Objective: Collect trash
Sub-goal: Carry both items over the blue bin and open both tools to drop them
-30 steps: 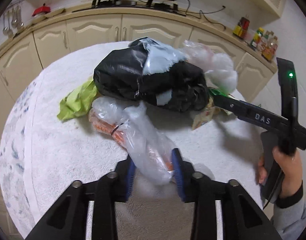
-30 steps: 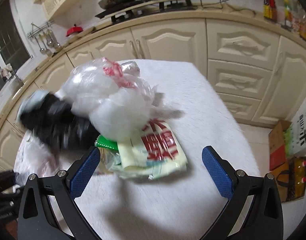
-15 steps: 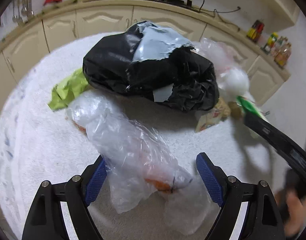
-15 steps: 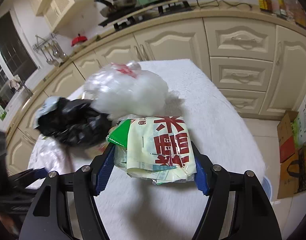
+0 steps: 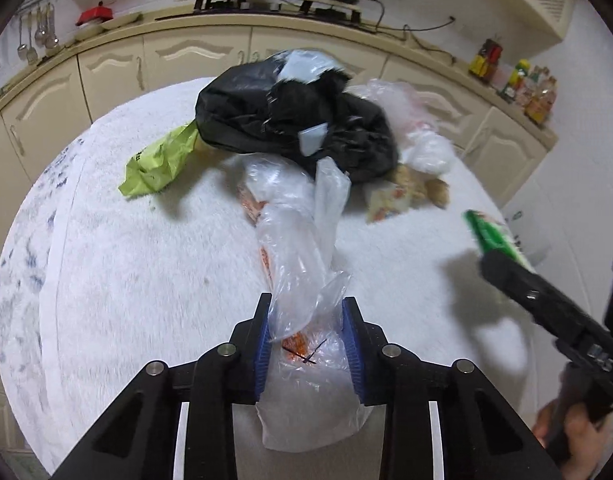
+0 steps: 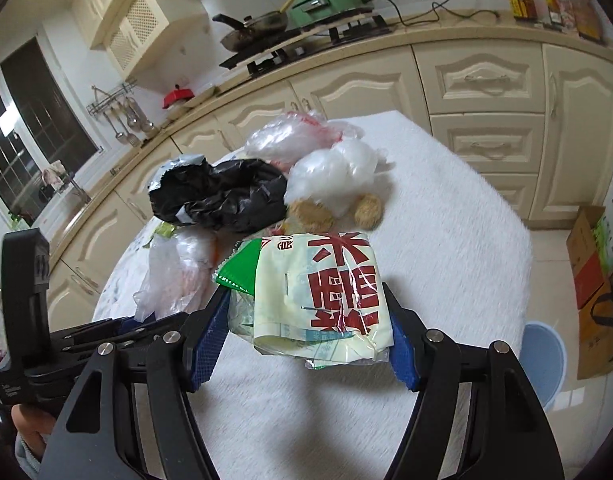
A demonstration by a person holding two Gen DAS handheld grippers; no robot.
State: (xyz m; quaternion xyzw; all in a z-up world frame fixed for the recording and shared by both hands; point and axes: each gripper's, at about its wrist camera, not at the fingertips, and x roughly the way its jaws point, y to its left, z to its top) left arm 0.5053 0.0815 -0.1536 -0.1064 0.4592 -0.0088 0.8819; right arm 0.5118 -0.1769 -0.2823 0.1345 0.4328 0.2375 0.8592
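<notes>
Already you had something in each hand. Your left gripper (image 5: 306,320) was pinched narrow on the near end of a long crumpled clear plastic bag with orange print inside (image 5: 298,248), whose far end trailed across the white fluffy cloth of the worktop (image 5: 146,280) towards the pile. Your right gripper (image 6: 306,320) was clamped on a cream plastic packet with large red characters (image 6: 330,292), a green wrapper (image 6: 238,268) tucked against its left side; the packet looked lifted clear of the cloth, though the blur made that hard to confirm.

I'd judge the job early to middling: two pieces gripped, none shown binned. A pale blue round rim (image 6: 546,360) low beside the worktop may have been a bin or a stool; I could not tell which.

Beyond your grippers, the rest lay uncollected in one heap near the middle of the worktop: a small printed snack wrapper (image 5: 386,204) and two brown round lumps (image 6: 310,216), then a big crumpled black plastic bag with a grey patch (image 5: 290,120), a lime-green wrapper (image 5: 158,164) poking out on its left, and white and clear plastic bags (image 6: 334,168) on its right, touching it.

What the black bag held or covered stayed hidden. The brown lumps were too soft in focus to name. From the left camera, your right gripper showed only as a blurred dark arm at the frame's edge, with just the green wrapper's edge visible there.
</notes>
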